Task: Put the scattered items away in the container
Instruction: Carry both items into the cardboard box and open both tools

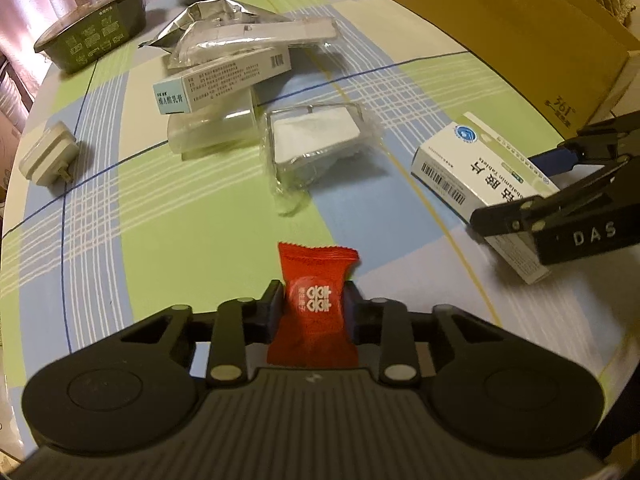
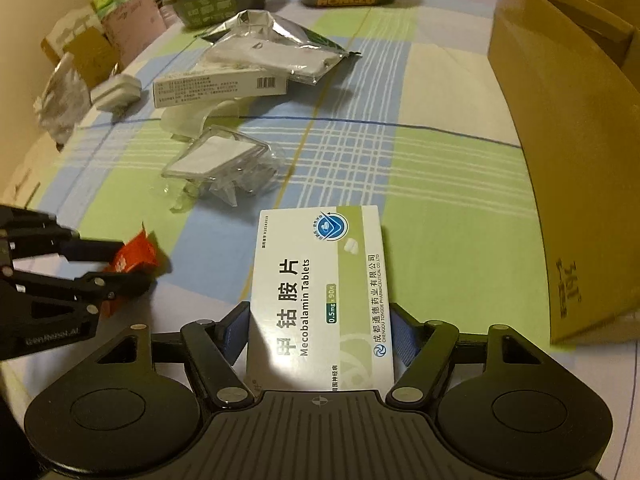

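My left gripper (image 1: pixel 314 300) is shut on a red candy packet (image 1: pixel 316 280), held just above the checked tablecloth; the right wrist view shows the same packet (image 2: pixel 134 258) at the far left. My right gripper (image 2: pixel 320 320) is shut on a white and green Mecobalamin tablet box (image 2: pixel 320 292), which also shows in the left wrist view (image 1: pixel 480 168) at the right. The brown cardboard box (image 2: pixel 568 152) stands open at the right side of the table, its wall close to the right gripper.
A pile lies mid-table: a white medicine box (image 1: pixel 228 80), a silver foil pouch (image 1: pixel 224 20), clear plastic packs (image 1: pixel 316 140). A white plug adapter (image 1: pixel 46 156) sits at the left. Two dark green meal trays (image 1: pixel 96 36) stand at the back. Cartons and bags (image 2: pixel 92 40) crowd the table's left edge.
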`<action>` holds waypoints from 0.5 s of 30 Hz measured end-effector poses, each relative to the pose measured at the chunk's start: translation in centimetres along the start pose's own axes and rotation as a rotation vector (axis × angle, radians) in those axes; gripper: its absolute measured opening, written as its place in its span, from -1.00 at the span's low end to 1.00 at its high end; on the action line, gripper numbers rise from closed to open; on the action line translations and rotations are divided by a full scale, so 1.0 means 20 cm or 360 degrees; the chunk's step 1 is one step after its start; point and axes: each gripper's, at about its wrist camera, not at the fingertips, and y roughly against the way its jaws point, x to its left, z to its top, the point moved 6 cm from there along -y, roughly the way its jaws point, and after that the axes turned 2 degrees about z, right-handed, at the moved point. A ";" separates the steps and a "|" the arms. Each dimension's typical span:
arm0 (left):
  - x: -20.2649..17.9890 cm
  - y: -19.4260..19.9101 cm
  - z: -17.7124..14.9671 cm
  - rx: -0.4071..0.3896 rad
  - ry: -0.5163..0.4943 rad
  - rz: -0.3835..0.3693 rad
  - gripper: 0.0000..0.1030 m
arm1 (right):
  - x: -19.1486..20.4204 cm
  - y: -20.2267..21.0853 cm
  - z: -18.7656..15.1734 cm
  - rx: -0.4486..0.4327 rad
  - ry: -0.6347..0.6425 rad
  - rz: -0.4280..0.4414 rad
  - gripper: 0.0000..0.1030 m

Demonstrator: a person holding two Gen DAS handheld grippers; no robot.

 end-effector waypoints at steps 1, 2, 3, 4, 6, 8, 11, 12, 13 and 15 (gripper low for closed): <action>0.00 0.02 -0.01 -0.0003 0.0008 -0.0007 -0.52 | 0.01 0.02 -0.01 -0.0017 0.0001 -0.0010 0.42; -0.01 0.04 -0.02 -0.0004 0.0014 -0.0014 -0.52 | 0.01 0.05 -0.01 -0.0034 -0.0006 -0.0014 0.42; -0.01 0.06 -0.03 -0.0003 0.0017 -0.0017 -0.52 | 0.01 0.07 -0.02 -0.0048 -0.0021 -0.0012 0.42; -0.02 0.08 -0.05 -0.0002 0.0018 -0.0019 -0.52 | 0.01 0.10 -0.03 -0.0061 -0.0036 -0.0011 0.41; -0.04 0.13 -0.07 -0.0006 0.0019 -0.0022 -0.52 | 0.01 0.16 -0.05 -0.0083 -0.0052 -0.0021 0.42; -0.05 0.18 -0.09 -0.0010 0.0015 -0.0026 -0.52 | 0.02 0.22 -0.08 -0.0105 -0.0063 -0.0022 0.42; -0.09 0.25 -0.11 -0.0025 0.0001 -0.0031 -0.52 | 0.04 0.32 -0.10 -0.0144 -0.0075 -0.0030 0.42; -0.10 0.27 -0.11 -0.0031 -0.0006 -0.0034 -0.52 | 0.04 0.35 -0.11 -0.0162 -0.0079 -0.0032 0.42; -0.12 0.30 -0.11 -0.0040 -0.0014 -0.0037 -0.52 | 0.04 0.39 -0.12 -0.0179 -0.0084 -0.0036 0.42; -0.15 0.35 -0.09 -0.0061 -0.0031 -0.0042 -0.52 | 0.03 0.46 -0.12 -0.0221 -0.0094 -0.0051 0.42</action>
